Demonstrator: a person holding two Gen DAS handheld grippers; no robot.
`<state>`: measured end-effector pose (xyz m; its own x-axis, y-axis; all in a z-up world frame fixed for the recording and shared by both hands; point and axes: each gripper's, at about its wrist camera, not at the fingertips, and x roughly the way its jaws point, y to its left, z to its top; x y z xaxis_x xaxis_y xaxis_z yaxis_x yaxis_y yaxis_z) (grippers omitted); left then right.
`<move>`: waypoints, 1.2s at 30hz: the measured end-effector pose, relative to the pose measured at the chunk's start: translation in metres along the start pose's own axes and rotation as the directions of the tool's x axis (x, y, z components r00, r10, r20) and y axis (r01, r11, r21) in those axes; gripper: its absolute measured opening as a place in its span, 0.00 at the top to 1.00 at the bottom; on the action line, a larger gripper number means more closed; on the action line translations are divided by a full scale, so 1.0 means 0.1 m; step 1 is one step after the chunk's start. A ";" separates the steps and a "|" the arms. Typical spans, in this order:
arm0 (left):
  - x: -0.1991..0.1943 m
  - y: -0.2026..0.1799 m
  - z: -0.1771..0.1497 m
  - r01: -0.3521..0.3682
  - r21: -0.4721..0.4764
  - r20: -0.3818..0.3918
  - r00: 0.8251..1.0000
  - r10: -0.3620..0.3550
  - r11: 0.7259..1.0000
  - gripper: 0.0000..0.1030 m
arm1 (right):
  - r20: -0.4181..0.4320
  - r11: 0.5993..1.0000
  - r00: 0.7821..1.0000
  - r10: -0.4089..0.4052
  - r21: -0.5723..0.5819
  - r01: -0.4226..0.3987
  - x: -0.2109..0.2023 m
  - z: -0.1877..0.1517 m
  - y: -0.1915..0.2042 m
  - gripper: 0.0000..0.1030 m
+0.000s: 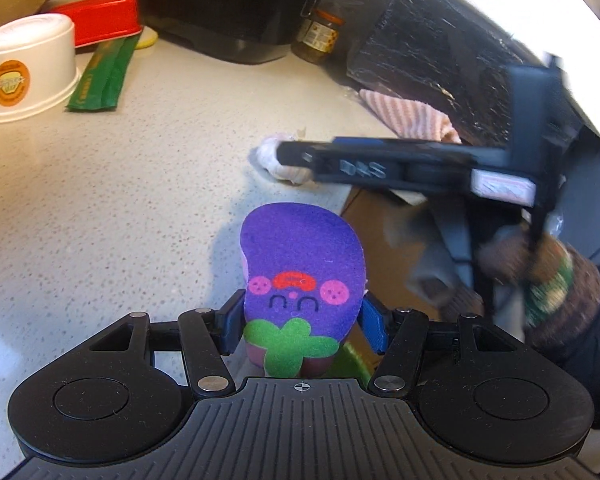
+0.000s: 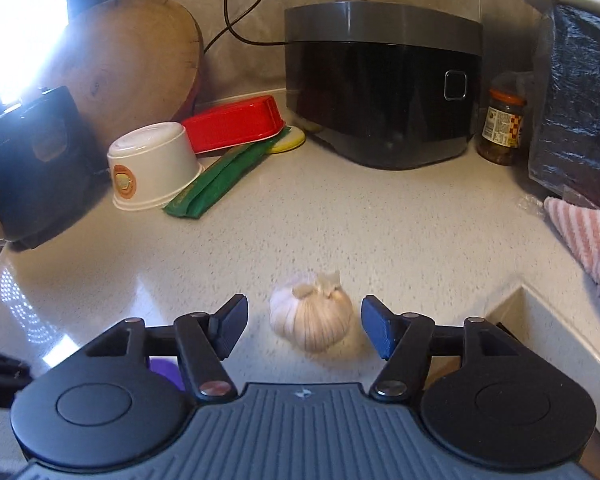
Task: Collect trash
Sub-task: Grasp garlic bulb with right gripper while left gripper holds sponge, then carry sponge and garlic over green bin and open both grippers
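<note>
Left gripper (image 1: pixel 300 320) jaws clamped on purple sponge (image 1: pixel 300 276). Right gripper (image 2: pixel 304 328) jaws wide open w/ garlic bulb (image 2: pixel 312 320) between, untouched, on the worktop (image 2: pixel 340 220).

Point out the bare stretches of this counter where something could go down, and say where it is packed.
Free: the wide middle of the counter, between the garlic bulb in front, the rice cooker behind and the striped cloth to the right. Also the strip left of the garlic. Crowded: the back left corner, with the upturned white cup, green packet and red dish.

Purple sponge (image 1: pixel 300 276) with pink cheeks, red dish (image 2: pixel 236 122), green wrapper (image 2: pixel 216 184), pink-striped towel (image 2: pixel 588 240)
</note>
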<state>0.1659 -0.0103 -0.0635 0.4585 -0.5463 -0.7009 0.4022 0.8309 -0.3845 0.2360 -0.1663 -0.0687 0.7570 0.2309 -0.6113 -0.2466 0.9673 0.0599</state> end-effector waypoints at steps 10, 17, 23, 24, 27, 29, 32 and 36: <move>-0.03 -0.22 0.03 -0.032 0.071 0.000 0.999 0.032 0.997 0.38 | -0.062 0.993 0.997 0.052 0.109 -0.045 0.12 0.07 -0.08 0.48; 0.35 -0.57 0.04 0.078 0.182 -0.123 0.991 -0.057 0.980 0.38 | -0.020 0.981 1.000 -0.002 0.195 0.006 -0.53 -0.28 -0.45 0.48; 1.05 -0.89 -0.17 0.154 0.226 -0.336 0.939 -0.072 0.962 0.38 | -0.231 0.930 0.963 -0.137 0.305 0.206 -0.45 -1.11 -1.04 0.48; 1.19 -0.91 -0.22 0.161 0.228 -0.372 0.926 -0.067 0.960 0.38 | -0.274 0.920 0.951 -0.142 0.318 0.229 -0.40 -1.27 -1.13 0.48; 1.66 -0.93 -0.42 0.156 0.203 -0.484 0.874 -0.040 0.967 0.38 | -0.408 0.886 0.906 -0.109 0.374 0.275 -0.14 -1.81 -1.39 0.48; 2.01 -0.85 -0.58 0.142 0.156 -0.557 0.830 -0.032 0.977 0.38 | -0.496 0.863 0.867 -0.048 0.417 0.286 0.09 -2.21 -1.53 0.48; 2.58 -0.62 -0.89 0.061 0.078 -0.632 0.775 0.002 0.995 0.38 | -0.614 0.835 0.788 0.050 0.459 0.305 0.49 -2.77 -1.63 0.48; 3.20 -0.32 -1.35 -0.068 0.041 -0.693 0.717 0.077 0.997 0.38 | -0.729 0.840 0.671 0.138 0.444 0.310 1.04 -3.35 -1.55 0.47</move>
<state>0.1927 -0.1971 -0.3562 -0.1892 -0.2541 -0.9485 0.4023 0.8611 -0.3109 0.1503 -0.3277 -0.4062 0.0326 0.2111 -0.9769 0.2966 0.9313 0.2112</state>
